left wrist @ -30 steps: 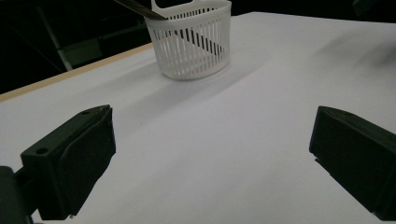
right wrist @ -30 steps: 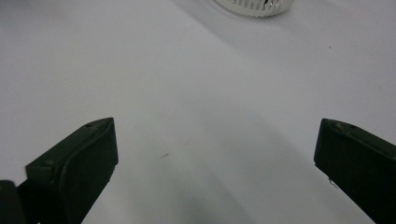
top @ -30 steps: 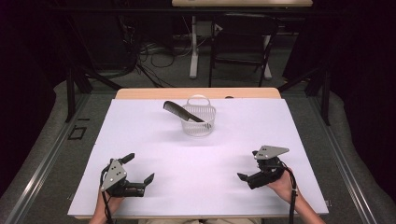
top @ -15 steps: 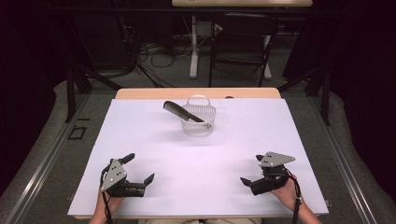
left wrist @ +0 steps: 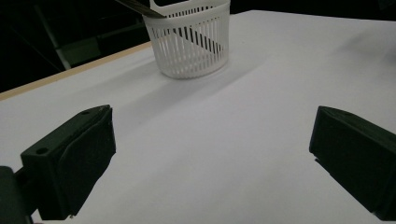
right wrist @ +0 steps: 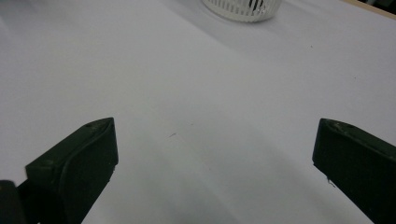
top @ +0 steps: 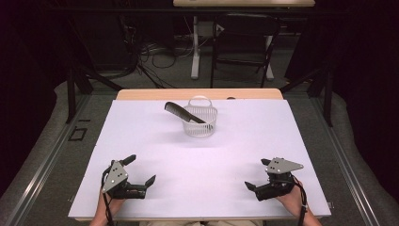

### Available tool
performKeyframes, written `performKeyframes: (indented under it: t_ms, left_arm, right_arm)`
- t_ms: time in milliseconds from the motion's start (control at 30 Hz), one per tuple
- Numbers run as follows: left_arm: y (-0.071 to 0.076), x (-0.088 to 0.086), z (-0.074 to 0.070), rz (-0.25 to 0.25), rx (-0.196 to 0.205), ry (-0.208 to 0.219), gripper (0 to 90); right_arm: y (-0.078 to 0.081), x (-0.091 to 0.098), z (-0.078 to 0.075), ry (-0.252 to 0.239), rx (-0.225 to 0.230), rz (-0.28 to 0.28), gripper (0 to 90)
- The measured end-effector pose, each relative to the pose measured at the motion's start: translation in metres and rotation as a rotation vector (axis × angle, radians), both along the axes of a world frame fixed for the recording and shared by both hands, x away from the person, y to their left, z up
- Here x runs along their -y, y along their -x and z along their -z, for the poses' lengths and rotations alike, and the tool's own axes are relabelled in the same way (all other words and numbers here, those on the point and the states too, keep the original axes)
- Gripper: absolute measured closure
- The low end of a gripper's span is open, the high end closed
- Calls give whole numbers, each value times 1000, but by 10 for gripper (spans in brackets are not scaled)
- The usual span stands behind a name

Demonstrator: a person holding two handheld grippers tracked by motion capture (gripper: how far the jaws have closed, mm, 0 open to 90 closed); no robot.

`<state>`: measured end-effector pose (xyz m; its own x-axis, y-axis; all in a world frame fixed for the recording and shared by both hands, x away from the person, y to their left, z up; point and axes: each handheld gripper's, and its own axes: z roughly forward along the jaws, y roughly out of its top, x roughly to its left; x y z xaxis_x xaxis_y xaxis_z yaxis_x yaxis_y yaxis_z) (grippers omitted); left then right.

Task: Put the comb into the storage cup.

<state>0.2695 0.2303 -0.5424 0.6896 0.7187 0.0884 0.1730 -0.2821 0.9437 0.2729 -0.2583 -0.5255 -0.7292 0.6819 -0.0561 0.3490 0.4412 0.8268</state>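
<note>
High view: white slotted plastic basket (top: 200, 122) sits at the far-middle of the white-covered table (top: 141, 141); a black plastic comb (top: 184, 113) lies tilted inside it, handle end sticking out over the rim to the basket's left. Both tongs are well apart from the basket, at the near edge. Left tongs (top: 141, 170) are on the near-left side of the basket, released, holding nothing. Right tongs (top: 258, 174) are near-right of it, also released and empty. Vs. 1 s ago the right tongs have drawn back toward the person and dropped lower; left ones unchanged. My read: comb is already in the basket, so work looks done and the hands are pulling away to rest.

Left gripper view: jaws spread wide, bare table between them. Basket (left wrist: 191, 44) is straight ahead, upper middle, comb (left wrist: 198, 39) visible as a dark slant through the slots.

Right gripper view: jaws spread wide, nothing between. Just the basket's base (right wrist: 243, 9) at top edge, far ahead.

Around: wooden strip of table edge (top: 197, 94) behind the basket, chair and cables on the floor beyond. Nothing lies betw. tongs and basket; path is open.
</note>
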Motion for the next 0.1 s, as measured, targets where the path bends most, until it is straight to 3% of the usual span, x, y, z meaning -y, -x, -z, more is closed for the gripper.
performKeyframes:
  t_ms: [100]
  left_arm:
    - [0, 0, 0, 2, -2, 0, 8]
  right_arm:
    - [1, 2, -2, -12, 15, 4, 0]
